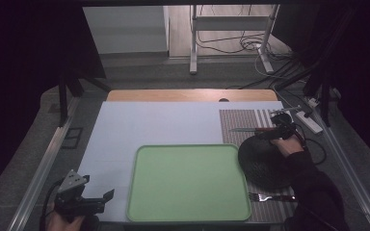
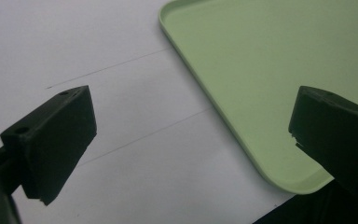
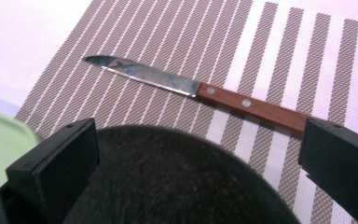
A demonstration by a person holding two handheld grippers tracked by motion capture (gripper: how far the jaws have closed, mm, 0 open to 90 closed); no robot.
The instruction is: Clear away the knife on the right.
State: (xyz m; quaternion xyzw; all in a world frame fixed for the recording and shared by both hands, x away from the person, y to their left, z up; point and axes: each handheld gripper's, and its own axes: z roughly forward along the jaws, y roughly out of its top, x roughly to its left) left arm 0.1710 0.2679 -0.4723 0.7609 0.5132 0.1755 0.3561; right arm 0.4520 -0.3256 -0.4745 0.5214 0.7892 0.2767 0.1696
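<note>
Reaching over the dark round plate (image 3: 177, 182), you are bringing your right gripper (image 3: 200, 154) toward the wooden-handled knife (image 3: 193, 88), and its jaws are standing wide apart with nothing between them. The knife is lying flat on the striped placemat (image 3: 279, 51), just beyond the plate's far rim, blade pointing toward the green tray (image 1: 188, 182) side and handle running under your right-hand jaw. You are likely best served by going for the wooden handle rather than the blade: turn the wrist so the jaws straddle the handle across its width, near the rivets. Lower until the tips are almost on the mat before closing, since a thin flat handle slips out of a high pinch. Keep clear of the plate rim as you descend. A fork (image 1: 270, 197) is lying on the mat nearer you, well away. Your left gripper (image 1: 96, 202) is resting open by the tray's near left corner; leave it there.
</note>
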